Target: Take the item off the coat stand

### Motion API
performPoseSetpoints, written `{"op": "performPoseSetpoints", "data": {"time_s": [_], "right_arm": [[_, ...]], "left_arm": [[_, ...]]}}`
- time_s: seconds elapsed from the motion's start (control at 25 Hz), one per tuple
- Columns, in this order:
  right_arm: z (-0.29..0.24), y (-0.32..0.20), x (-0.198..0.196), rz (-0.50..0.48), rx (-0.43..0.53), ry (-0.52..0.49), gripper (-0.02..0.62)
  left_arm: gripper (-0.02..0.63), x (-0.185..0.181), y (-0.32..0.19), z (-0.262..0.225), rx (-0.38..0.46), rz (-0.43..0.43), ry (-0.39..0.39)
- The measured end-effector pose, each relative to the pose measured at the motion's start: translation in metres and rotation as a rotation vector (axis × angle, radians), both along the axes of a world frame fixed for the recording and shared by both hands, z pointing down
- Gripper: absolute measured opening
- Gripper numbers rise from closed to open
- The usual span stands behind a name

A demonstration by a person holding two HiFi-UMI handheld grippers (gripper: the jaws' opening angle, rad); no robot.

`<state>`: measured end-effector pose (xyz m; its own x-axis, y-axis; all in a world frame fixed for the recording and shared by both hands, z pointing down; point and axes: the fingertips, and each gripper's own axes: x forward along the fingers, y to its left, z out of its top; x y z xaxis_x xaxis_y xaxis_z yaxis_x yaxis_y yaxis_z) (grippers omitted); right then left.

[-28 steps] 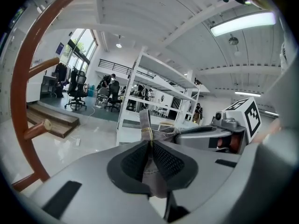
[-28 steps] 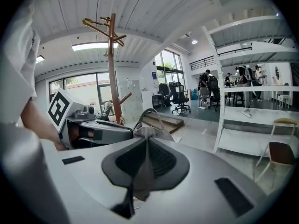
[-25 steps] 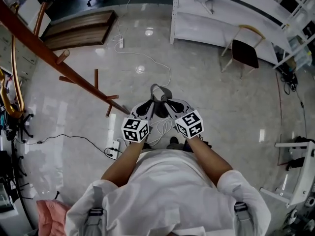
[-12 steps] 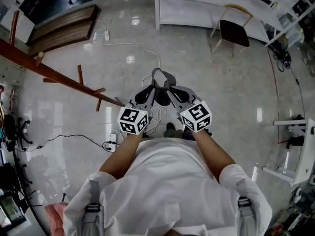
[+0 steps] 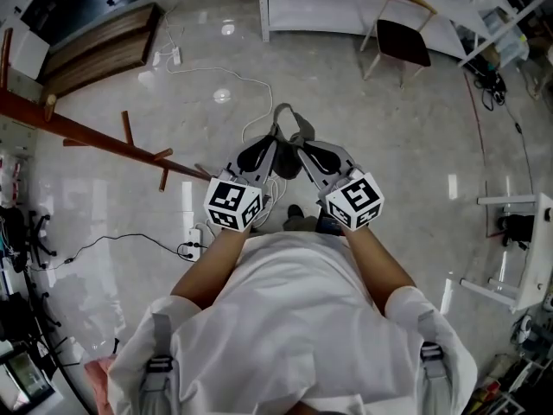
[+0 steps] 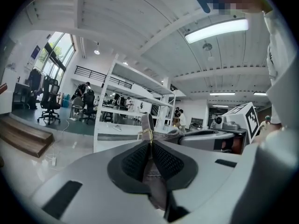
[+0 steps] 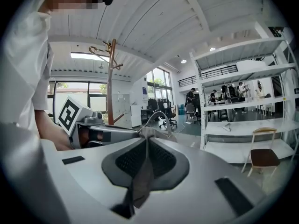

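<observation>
Clearly, grey strap looped forward, clamped in left tongs, right tongs

The person's bare left forearm and bare right forearm reach up from the lower centre of the head view. The grey-and-black left gripper and the matching right gripper angle inward, tips nearly meeting at mid-frame. Each has its jaws closed flat on a thin grey fabric strap.
</observation>
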<state>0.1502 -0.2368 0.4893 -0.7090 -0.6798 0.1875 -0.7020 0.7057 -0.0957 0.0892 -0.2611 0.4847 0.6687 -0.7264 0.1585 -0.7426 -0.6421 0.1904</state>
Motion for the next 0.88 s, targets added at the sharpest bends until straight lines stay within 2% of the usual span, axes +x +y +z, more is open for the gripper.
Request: {"op": "performPoseSetpoints", "data": {"time_s": [0.88], "right_arm": [[-0.004,-0.011,0.013,-0.013,-0.009,-0.029,0.034]], "left_arm": [[0.038,0.011,-0.005,-0.003,-0.005,0.028,0.011]]}}
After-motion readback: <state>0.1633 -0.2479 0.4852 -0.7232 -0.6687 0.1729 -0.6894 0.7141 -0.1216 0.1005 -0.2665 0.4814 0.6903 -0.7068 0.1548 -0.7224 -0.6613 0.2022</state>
